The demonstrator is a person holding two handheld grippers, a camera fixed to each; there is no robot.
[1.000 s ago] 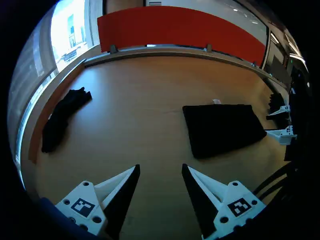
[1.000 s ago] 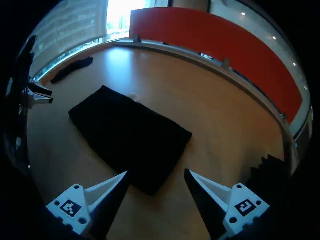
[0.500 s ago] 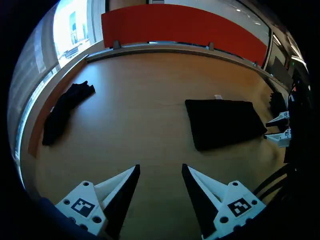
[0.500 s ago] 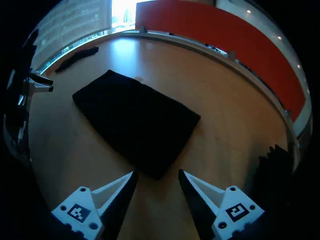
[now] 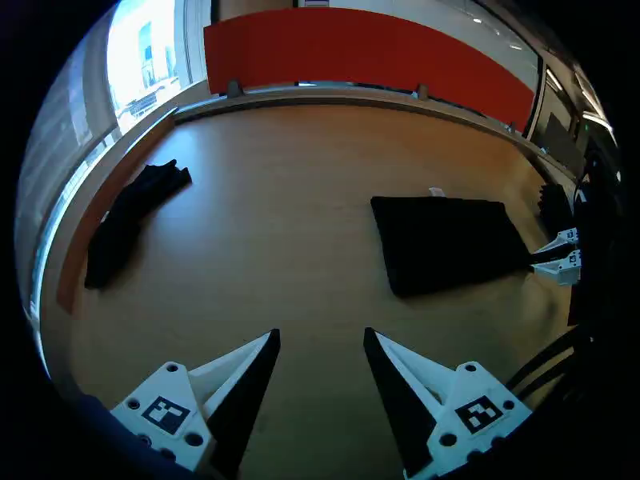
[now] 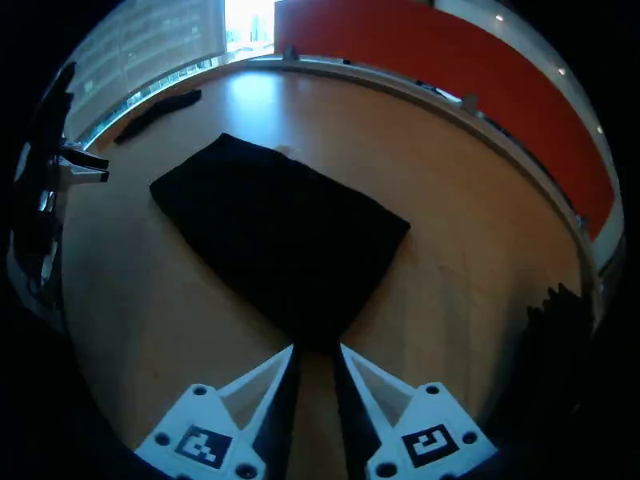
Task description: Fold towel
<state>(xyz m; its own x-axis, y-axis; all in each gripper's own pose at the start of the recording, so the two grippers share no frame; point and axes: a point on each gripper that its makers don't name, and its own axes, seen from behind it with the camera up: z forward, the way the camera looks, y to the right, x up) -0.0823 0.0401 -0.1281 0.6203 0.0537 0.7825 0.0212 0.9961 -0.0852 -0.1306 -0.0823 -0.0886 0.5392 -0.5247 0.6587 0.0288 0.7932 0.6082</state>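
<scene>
wood table | red partition | bright window

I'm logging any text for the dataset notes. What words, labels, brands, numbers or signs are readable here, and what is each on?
No readable words, numbers or brands in either view.
Left claw: black-and-white markers on its fingers, patterns and not text.
Right claw: the same kind of pattern squares, no text.
Towel: a small pale tag at its far edge, too small to read.
</scene>
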